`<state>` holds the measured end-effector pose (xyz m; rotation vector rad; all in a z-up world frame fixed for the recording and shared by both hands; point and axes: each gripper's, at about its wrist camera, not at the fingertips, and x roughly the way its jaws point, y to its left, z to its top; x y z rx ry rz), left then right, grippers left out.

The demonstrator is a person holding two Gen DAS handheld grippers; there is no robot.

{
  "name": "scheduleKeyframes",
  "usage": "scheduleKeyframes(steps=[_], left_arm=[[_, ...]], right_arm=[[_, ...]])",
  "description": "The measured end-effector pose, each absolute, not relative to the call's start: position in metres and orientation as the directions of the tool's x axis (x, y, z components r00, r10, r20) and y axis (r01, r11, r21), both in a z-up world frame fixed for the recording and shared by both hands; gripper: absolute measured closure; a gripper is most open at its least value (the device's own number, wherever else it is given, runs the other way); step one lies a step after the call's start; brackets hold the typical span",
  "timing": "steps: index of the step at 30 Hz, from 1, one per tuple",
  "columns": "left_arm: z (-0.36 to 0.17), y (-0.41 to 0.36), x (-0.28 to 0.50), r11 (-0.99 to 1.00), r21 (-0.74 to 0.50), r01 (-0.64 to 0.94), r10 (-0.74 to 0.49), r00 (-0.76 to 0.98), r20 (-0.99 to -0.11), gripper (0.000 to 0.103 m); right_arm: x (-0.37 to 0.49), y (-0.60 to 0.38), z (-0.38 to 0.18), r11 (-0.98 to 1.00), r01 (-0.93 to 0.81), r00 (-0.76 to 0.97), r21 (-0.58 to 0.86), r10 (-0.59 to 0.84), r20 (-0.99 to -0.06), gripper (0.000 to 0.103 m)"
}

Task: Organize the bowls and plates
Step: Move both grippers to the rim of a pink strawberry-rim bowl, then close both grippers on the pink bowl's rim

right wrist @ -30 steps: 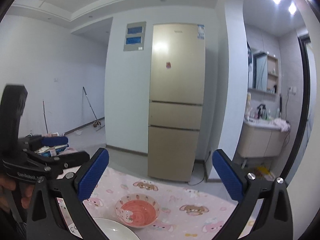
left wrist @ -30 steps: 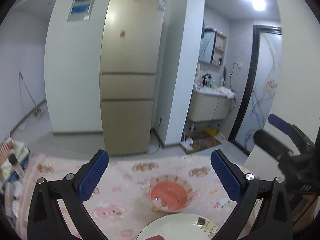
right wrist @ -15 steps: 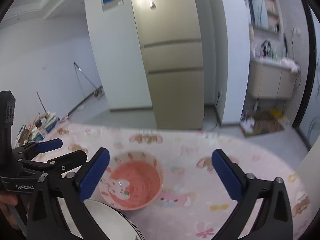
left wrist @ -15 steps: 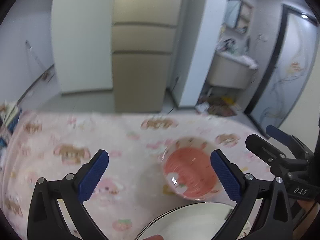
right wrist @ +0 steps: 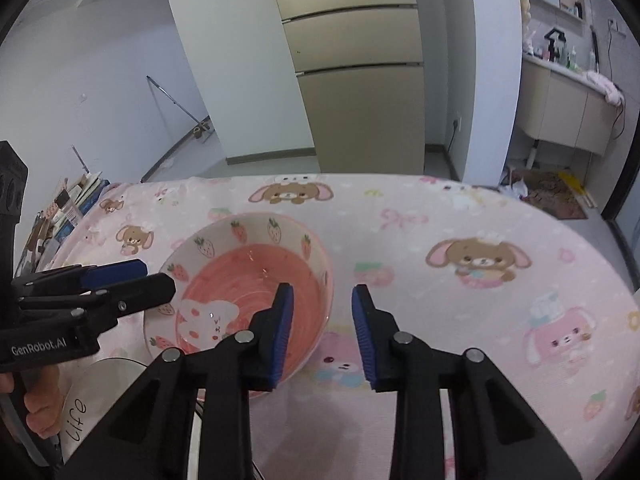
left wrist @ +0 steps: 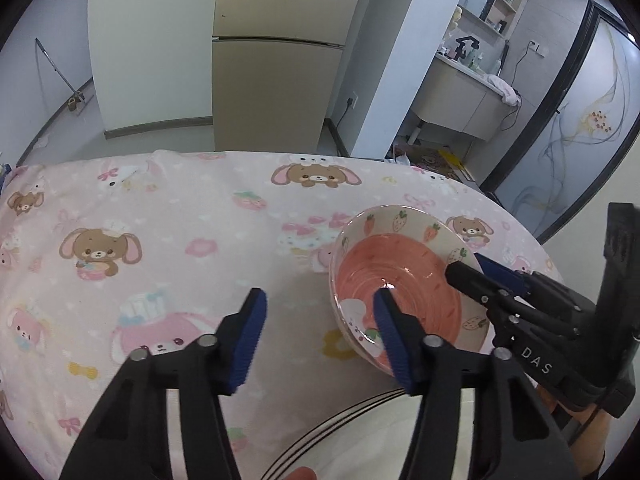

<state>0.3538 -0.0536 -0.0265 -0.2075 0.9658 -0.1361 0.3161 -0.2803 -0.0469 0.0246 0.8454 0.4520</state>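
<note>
A pink bowl (left wrist: 396, 280) (right wrist: 248, 280) with strawberry prints stands on the pink cartoon tablecloth (left wrist: 160, 240) (right wrist: 460, 320). My left gripper (left wrist: 318, 294) (right wrist: 158, 274) is at the bowl's left side. Its jaws are closing, with the rim between them and one finger over the bowl's inside. My right gripper (right wrist: 323, 287) (left wrist: 466, 265) straddles the opposite rim, also closing, with its left finger inside the bowl. No pad visibly presses on the rim. A white plate (left wrist: 360, 436) (right wrist: 100, 388) with dark rim lines and the word "life" lies just in front of the bowl, partly hidden by the grippers.
A beige fridge (left wrist: 276, 52) (right wrist: 356, 64) stands beyond the table's far edge. Books (right wrist: 68, 208) are stacked off the table's left end. A vanity (left wrist: 460, 96) and a dark-framed door (left wrist: 580, 120) are at the right. A hand (right wrist: 36, 408) holds the left gripper.
Both grippers have come down toward the table and tilted downward. Their jaws have narrowed from wide open. The bowl now sits close, with its rim between each pair of fingers.
</note>
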Motion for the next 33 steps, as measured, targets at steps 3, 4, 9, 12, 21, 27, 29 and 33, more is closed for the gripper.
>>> scheduleKeyframes(steps=[3,4,9,12,21,27,29,33], left_arm=[[-0.032,-0.050,0.357,0.947,-0.321,0.021,-0.283,0.527,-0.801,0.063],[-0.033,-0.052,0.357,0.943,-0.332,0.025,-0.296,0.522,-0.800,0.063],[-0.038,-0.057,0.360,0.946,-0.322,0.039,-0.296,0.507,-0.810,0.068],[-0.039,-0.058,0.360,0.940,-0.336,0.055,-0.317,0.498,-0.807,0.075],[-0.044,-0.063,0.362,0.934,-0.349,0.078,-0.340,0.494,-0.800,0.079],[-0.036,-0.070,0.355,0.958,-0.270,0.091,-0.277,0.528,-0.803,0.087],[-0.027,-0.070,0.351,0.959,-0.266,0.102,-0.277,0.556,-0.784,0.087],[-0.005,-0.070,0.340,0.964,-0.238,0.115,-0.257,0.621,-0.741,0.090]], right_arm=[[0.318,-0.281,-0.050,0.895,-0.379,0.557,0.234,0.423,-0.715,0.077],[0.318,-0.281,-0.050,0.894,-0.378,0.554,0.238,0.425,-0.716,0.078],[0.321,-0.278,-0.053,0.881,-0.407,0.529,0.241,0.442,-0.725,0.084],[0.324,-0.278,-0.054,0.880,-0.396,0.516,0.264,0.451,-0.728,0.084],[0.326,-0.273,-0.058,0.877,-0.418,0.507,0.236,0.441,-0.741,0.086],[0.318,-0.269,-0.048,0.884,-0.427,0.558,0.194,0.425,-0.713,0.089],[0.315,-0.271,-0.039,0.884,-0.428,0.585,0.188,0.430,-0.687,0.089],[0.307,-0.276,-0.022,0.875,-0.435,0.622,0.213,0.462,-0.632,0.091]])
